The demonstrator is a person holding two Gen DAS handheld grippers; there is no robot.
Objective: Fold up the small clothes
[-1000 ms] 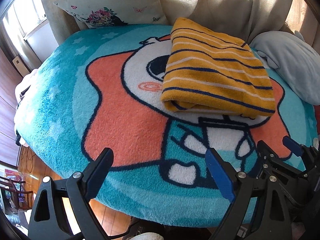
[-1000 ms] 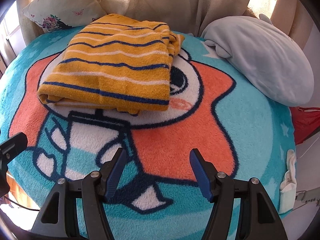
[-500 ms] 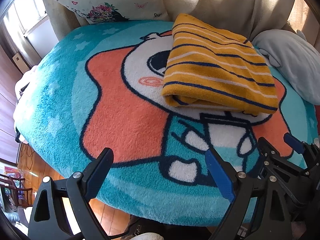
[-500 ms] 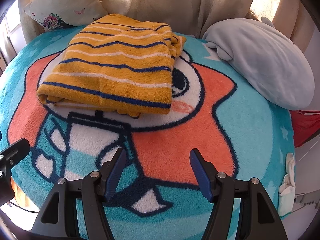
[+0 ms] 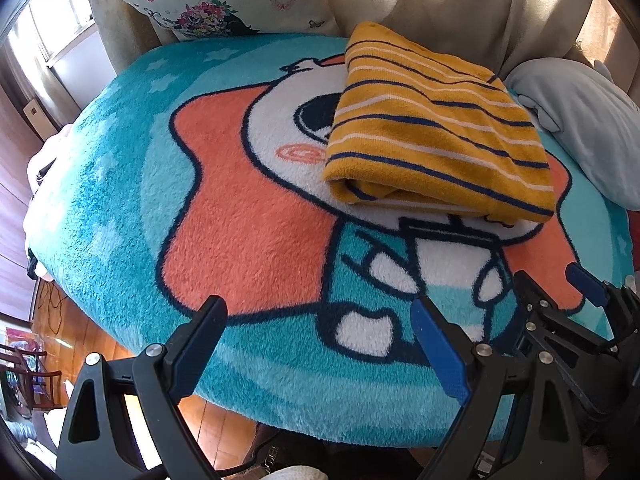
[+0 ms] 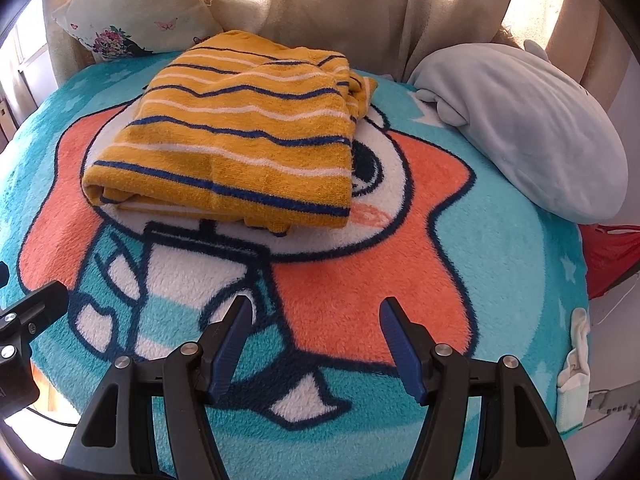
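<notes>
Both my claws, left (image 5: 316, 334) and right (image 6: 316, 330), hang wide open and empty over the near blanket (image 6: 360, 280), top (image 6: 240, 140) sits folded mid-blanket beyond, so I'd guess folding's done, maybe one tidy-up press next.

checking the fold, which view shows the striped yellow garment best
The right wrist view: the striped yellow garment sits near centre, with its folded front edge and bunched back corner visible. The left wrist view shows it off to the right, more oblique.
</notes>
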